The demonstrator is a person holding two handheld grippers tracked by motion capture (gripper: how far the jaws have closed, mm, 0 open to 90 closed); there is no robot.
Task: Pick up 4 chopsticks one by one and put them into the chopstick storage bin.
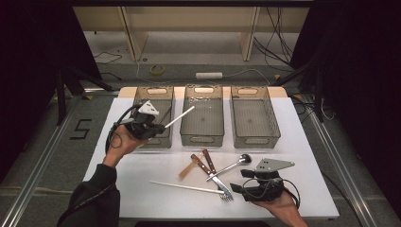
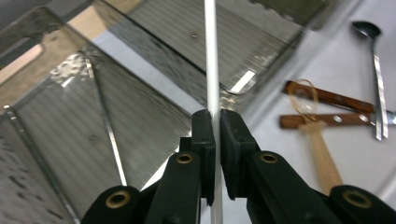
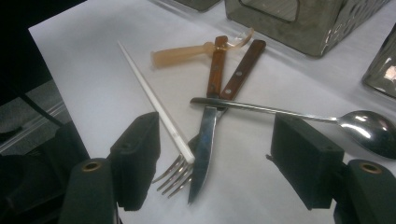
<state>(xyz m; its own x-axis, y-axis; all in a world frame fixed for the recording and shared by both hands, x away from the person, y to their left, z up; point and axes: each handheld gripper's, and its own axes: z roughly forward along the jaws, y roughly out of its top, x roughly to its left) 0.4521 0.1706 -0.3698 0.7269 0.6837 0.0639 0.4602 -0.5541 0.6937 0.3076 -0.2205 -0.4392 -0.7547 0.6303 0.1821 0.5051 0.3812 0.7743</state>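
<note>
One white chopstick (image 1: 180, 117) is clamped in the left gripper (image 1: 156, 126) jaws over the left bin (image 1: 154, 95), upper left. Remaining cutlery (image 1: 213, 172) waits on the counter (image 1: 302, 156) before the wide-open right gripper (image 1: 236, 188).

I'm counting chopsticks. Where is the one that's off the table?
In the high view, the white chopstick sits clamped in the left gripper, held above the left basket, its tip pointing toward the middle basket.
</note>
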